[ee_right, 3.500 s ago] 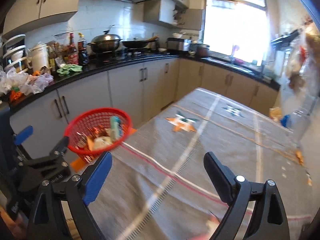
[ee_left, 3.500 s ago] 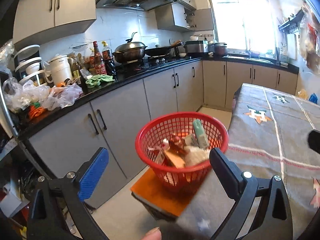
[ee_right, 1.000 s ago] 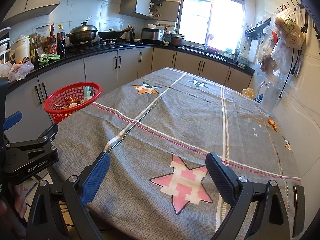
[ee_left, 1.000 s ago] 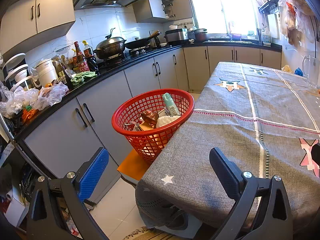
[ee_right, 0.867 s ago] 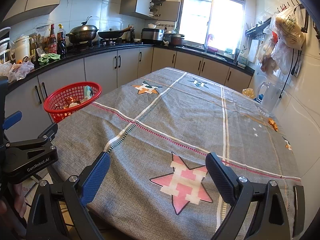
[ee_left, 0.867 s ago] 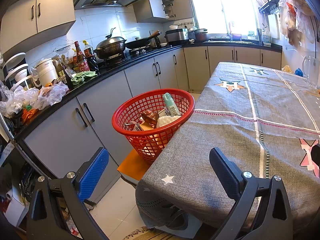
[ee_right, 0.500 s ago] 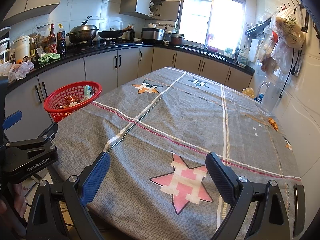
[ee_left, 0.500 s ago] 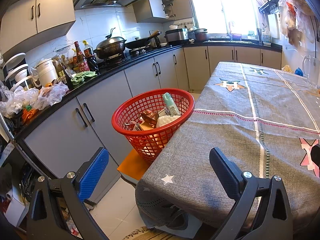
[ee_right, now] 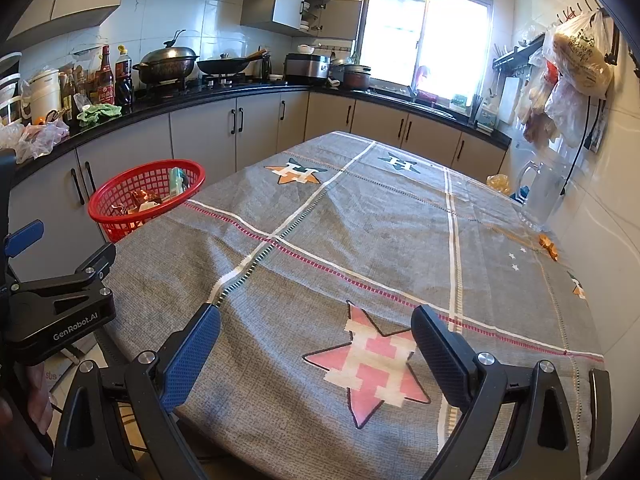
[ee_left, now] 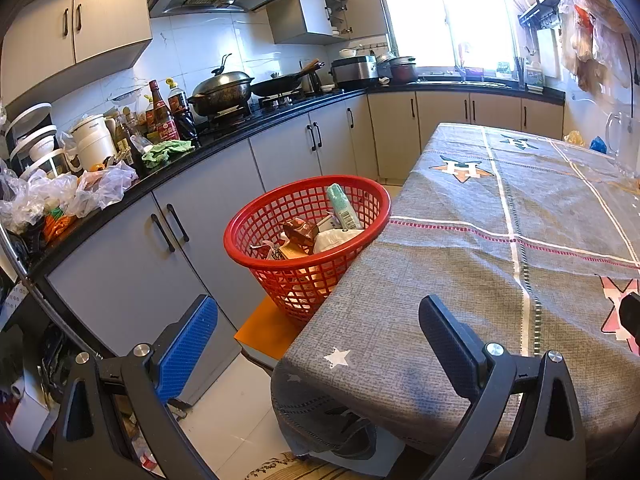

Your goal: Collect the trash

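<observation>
Left gripper (ee_left: 318,338): fingers spread wide with nothing between them, held above the near left corner of the table, pointing toward the basket.
Right gripper (ee_right: 316,340): fingers likewise spread and empty, hovering over the near end of the table above a pink and white star (ee_right: 374,364) woven into the cloth.
Red basket (ee_left: 256,220): a plastic mesh tub standing on an orange surface (ee_left: 266,330) just beside the table's left edge, between the table and the grey cabinets (ee_left: 132,248).
Trash in basket: a pale green tube (ee_left: 343,206) leans upright against the far rim; a crumpled brown wrapper (ee_left: 300,230), a white wad (ee_left: 334,238) and a tan piece of card lie beneath it. Smaller scraps are too jumbled to tell apart.
Table (ee_right: 384,224): covered with a grey cloth crossed by white and red stripes and marked with star motifs.
Far right edge of table: a clear jug (ee_right: 542,196) stands by the wall; a small orange scrap (ee_right: 548,246) lies on the cloth near it, possibly a wrapper, too small to be sure.
Counter (ee_left: 224,128): black top carrying a wok, bottles, a green rag and plastic bags.
</observation>
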Demonstrator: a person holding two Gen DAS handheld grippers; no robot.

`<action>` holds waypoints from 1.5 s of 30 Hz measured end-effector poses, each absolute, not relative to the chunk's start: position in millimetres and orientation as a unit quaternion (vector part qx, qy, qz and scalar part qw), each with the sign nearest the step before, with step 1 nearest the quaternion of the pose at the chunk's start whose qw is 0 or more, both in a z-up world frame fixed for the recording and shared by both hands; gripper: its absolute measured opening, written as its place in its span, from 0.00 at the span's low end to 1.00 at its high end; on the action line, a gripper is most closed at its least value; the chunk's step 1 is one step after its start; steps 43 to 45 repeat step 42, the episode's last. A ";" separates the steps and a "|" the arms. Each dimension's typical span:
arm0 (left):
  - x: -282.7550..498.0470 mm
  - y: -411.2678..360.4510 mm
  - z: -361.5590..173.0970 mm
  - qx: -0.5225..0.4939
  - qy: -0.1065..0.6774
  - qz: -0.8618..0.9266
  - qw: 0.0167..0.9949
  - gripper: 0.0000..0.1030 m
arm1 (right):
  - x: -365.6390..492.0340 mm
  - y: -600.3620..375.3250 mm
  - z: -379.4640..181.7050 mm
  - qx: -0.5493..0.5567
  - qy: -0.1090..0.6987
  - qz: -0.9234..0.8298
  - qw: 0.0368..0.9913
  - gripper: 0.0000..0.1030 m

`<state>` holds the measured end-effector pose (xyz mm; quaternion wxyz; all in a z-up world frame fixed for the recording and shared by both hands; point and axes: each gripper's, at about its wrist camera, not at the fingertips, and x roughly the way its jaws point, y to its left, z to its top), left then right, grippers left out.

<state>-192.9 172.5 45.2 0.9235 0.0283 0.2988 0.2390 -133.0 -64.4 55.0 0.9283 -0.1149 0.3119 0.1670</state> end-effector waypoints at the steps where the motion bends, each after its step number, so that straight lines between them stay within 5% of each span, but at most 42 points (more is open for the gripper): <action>1: -192.8 171.7 45.2 0.028 0.299 0.239 0.923 0.97 | -132.6 -64.3 55.0 -0.115 0.312 0.167 0.928 0.95; 45: -151.4 121.7 43.7 0.040 0.341 0.117 0.932 0.97 | -99.1 -109.5 49.2 -0.056 0.350 0.113 0.928 0.95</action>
